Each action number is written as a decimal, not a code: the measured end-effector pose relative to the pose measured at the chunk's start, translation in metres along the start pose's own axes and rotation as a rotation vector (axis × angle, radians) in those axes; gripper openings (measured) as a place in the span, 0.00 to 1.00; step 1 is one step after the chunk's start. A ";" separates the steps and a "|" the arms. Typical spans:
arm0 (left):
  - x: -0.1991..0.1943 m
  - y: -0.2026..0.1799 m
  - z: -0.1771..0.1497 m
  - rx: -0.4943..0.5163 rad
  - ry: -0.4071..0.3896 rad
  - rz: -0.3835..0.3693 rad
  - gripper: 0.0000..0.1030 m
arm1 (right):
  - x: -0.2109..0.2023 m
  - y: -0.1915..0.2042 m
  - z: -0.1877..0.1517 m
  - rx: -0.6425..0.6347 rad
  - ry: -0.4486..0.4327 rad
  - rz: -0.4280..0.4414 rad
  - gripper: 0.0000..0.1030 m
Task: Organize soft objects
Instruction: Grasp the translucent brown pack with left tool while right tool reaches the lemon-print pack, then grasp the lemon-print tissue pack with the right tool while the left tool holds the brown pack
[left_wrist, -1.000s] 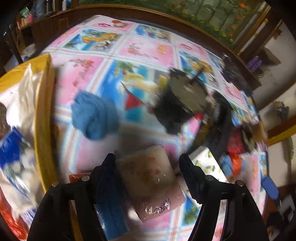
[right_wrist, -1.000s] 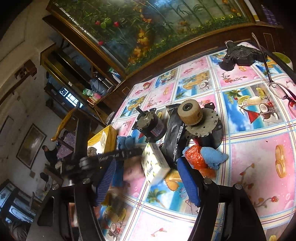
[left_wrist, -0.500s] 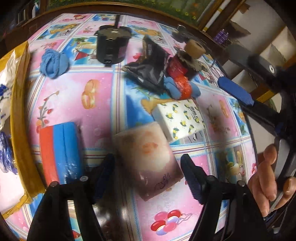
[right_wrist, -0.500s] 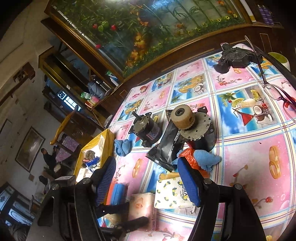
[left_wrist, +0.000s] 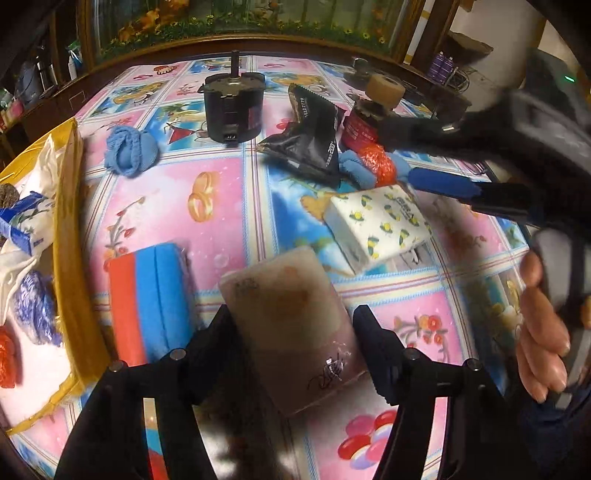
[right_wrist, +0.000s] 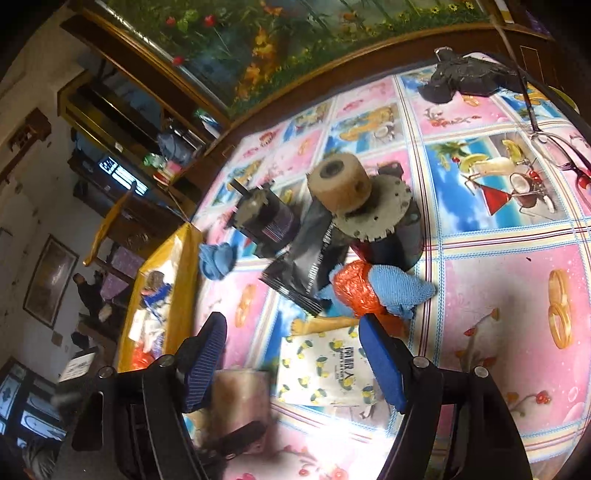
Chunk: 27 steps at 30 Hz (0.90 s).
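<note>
A pink tissue pack (left_wrist: 291, 325) lies between the fingers of my left gripper (left_wrist: 295, 328), whose jaws are closing, with both pads against its sides. A white tissue pack with a lemon print (right_wrist: 325, 369) lies on the table below my right gripper (right_wrist: 291, 332). That gripper's jaws are opening and nothing is between them. In the left wrist view the right gripper (left_wrist: 417, 155) hangs over the lemon pack (left_wrist: 376, 225), with a person's hand (left_wrist: 539, 332) on its handle. A red-and-blue sponge (left_wrist: 151, 306) and a blue cloth ball (left_wrist: 129, 151) lie to the left.
A yellow box (left_wrist: 70, 258) with several soft items stands at the left edge. A black motor (left_wrist: 232, 107), a black pouch (left_wrist: 314, 144), an orange mesh with blue cloth (left_wrist: 376, 166) and a wheel on a toothed disc (right_wrist: 354, 199) crowd the middle. Glasses (right_wrist: 554, 147) lie far right.
My left gripper swung right, away from the yellow box, with the pink pack between its fingers, and the jaws narrowed onto it. My right gripper sank toward the lemon-print pack.
</note>
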<state>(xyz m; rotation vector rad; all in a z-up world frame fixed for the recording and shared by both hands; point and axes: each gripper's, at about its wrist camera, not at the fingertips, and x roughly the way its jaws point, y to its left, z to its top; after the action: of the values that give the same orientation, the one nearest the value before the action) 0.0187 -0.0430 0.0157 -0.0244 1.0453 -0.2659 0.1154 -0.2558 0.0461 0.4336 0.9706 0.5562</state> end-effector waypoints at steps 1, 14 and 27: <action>-0.001 0.000 -0.002 0.002 -0.003 0.000 0.63 | 0.008 -0.002 0.000 0.002 0.018 -0.012 0.76; -0.010 0.011 -0.010 -0.027 -0.002 0.006 0.63 | 0.019 0.013 -0.023 -0.100 0.209 0.032 0.76; -0.020 0.012 -0.026 -0.021 -0.018 -0.003 0.64 | 0.015 0.037 -0.031 -0.274 0.138 -0.076 0.78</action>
<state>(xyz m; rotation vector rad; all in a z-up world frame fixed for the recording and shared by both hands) -0.0103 -0.0240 0.0178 -0.0474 1.0305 -0.2567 0.0865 -0.2148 0.0426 0.1138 1.0206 0.6462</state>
